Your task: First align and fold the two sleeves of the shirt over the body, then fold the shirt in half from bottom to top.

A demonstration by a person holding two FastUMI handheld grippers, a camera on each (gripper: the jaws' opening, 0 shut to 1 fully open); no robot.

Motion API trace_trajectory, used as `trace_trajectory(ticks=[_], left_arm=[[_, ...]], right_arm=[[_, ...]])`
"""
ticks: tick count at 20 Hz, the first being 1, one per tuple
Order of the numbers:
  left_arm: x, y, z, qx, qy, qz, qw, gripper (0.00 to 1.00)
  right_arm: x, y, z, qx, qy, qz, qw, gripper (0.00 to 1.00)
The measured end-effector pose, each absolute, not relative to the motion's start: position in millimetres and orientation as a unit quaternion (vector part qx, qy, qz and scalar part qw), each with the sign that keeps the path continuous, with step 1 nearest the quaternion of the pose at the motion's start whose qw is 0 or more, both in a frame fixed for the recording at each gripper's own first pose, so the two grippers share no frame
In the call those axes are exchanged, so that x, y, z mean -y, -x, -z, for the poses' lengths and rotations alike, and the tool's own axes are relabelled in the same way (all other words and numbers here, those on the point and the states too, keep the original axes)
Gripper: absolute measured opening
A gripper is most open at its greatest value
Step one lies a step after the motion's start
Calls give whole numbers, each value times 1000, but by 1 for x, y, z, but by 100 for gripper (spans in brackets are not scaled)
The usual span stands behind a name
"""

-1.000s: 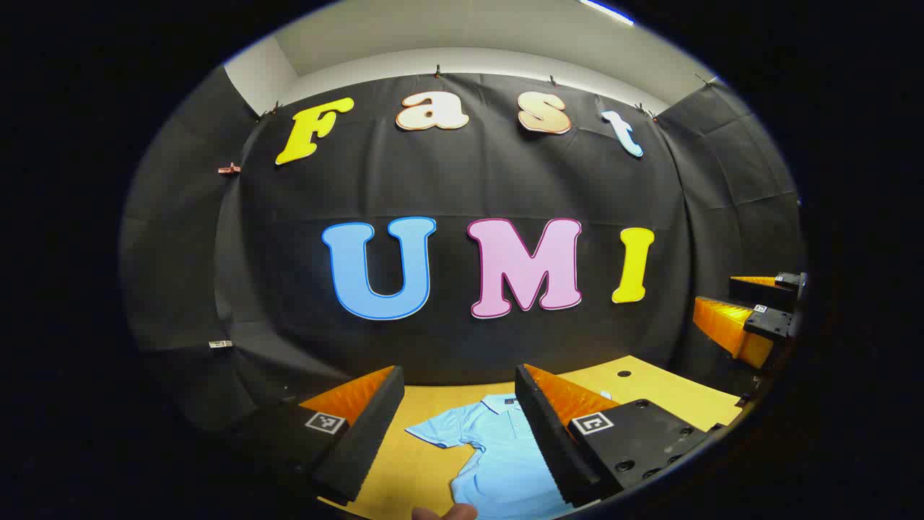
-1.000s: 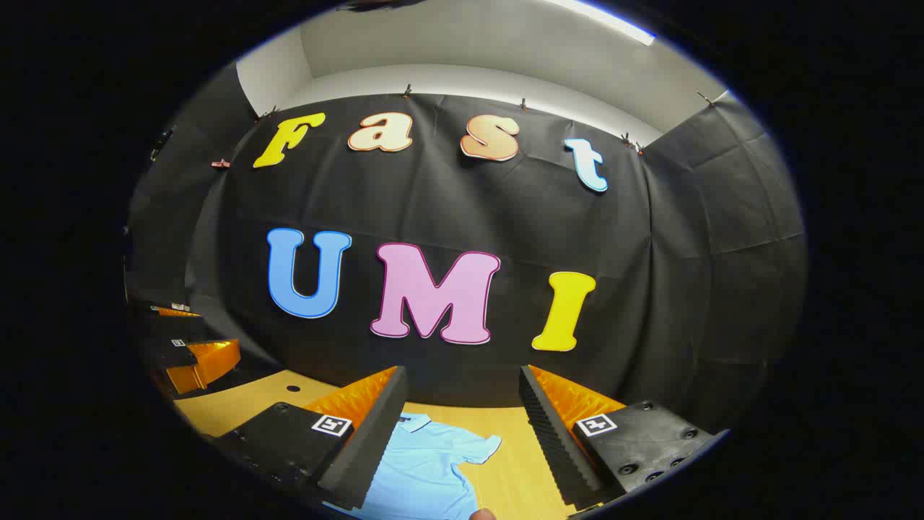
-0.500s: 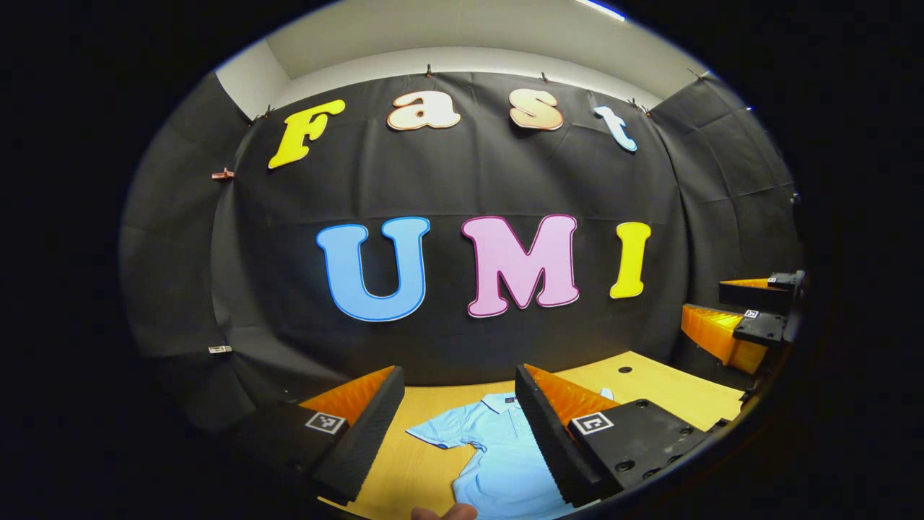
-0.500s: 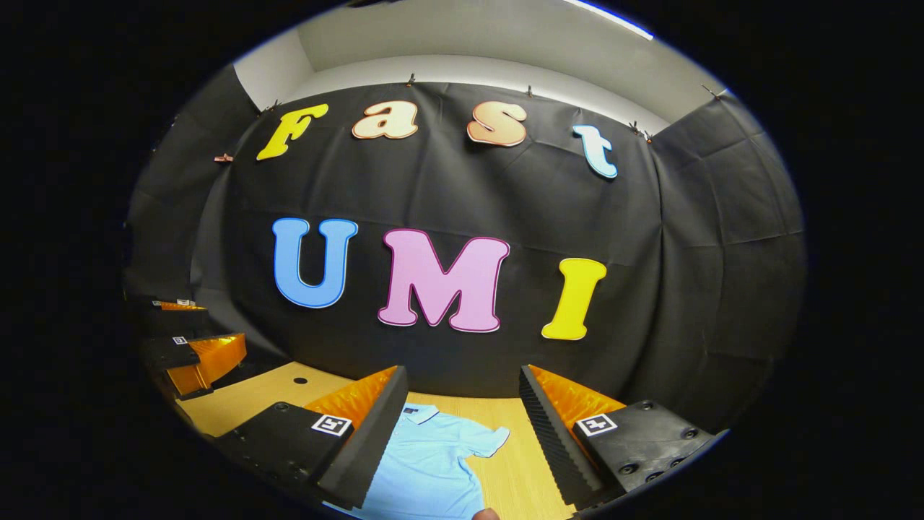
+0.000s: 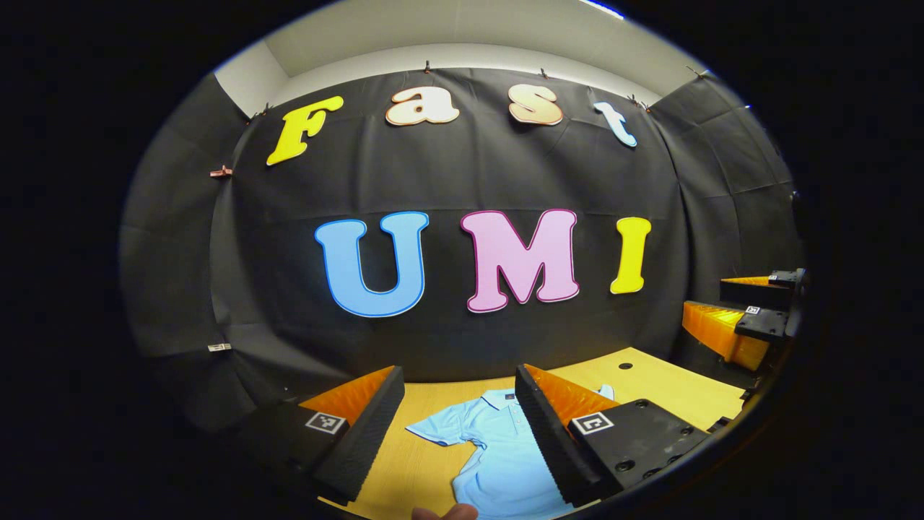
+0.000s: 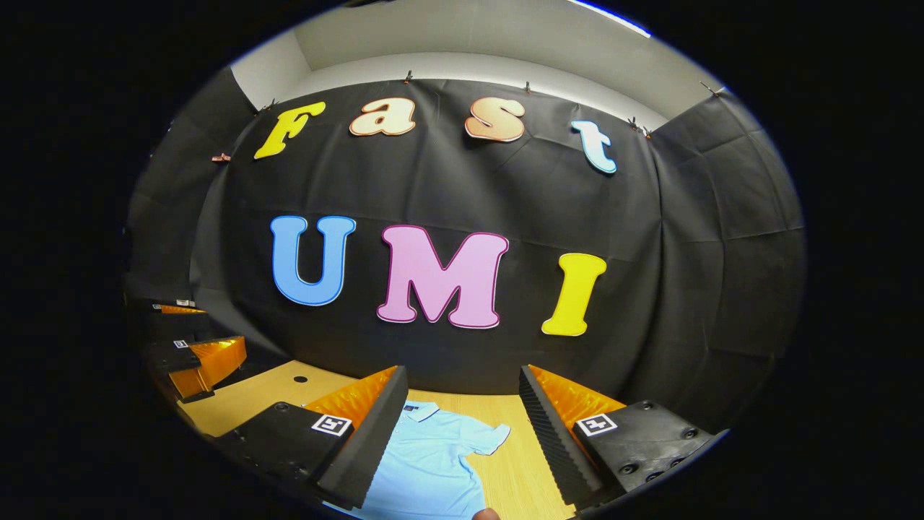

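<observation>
A light blue polo shirt [image 5: 498, 455] lies flat on the wooden table [image 5: 650, 375], collar toward the booth wall, both short sleeves spread out. In the left gripper view my left gripper [image 5: 458, 433] is open above the table, over the shirt's left sleeve [image 5: 440, 432] and chest. In the right gripper view my right gripper [image 6: 462, 437] is open too, held above the shirt [image 6: 426, 462] near its right sleeve [image 6: 487, 437]. Neither touches the cloth. The right gripper [image 5: 743, 325] also shows at the right edge of the left gripper view, and the left gripper [image 6: 191, 347] at the left edge of the right gripper view.
A small round hole [image 5: 626, 366] sits in the table near the far right corner, and shows as a hole [image 6: 300, 379] at the left in the right gripper view. A fingertip [image 5: 444, 513] pokes in at the bottom edge. The black booth wall closes the table's far side.
Both views have tilted slightly downward, so the shirt and table sit a little higher in them. Both grippers stay open and the shirt has not moved.
</observation>
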State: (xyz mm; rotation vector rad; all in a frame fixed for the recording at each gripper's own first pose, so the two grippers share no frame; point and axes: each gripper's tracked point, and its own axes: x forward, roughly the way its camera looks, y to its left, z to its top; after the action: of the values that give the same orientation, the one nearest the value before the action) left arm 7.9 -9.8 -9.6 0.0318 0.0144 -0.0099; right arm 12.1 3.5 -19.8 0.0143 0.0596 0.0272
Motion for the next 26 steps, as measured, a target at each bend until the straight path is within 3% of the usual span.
trace_trajectory(ticks=[8, 18, 26], left_arm=[[20, -20, 16, -15, -14, 9, 1000, 98], [21, -47, 52, -63, -9, -18, 998, 98], [13, -65, 80, -101, -11, -54, 993, 98]], right_arm=[[14, -72, 72, -89, -32, 0, 996, 97], [72, -226, 298, -297, -63, 28, 952, 96], [88, -260, 451, -448, -72, 60, 889, 97]])
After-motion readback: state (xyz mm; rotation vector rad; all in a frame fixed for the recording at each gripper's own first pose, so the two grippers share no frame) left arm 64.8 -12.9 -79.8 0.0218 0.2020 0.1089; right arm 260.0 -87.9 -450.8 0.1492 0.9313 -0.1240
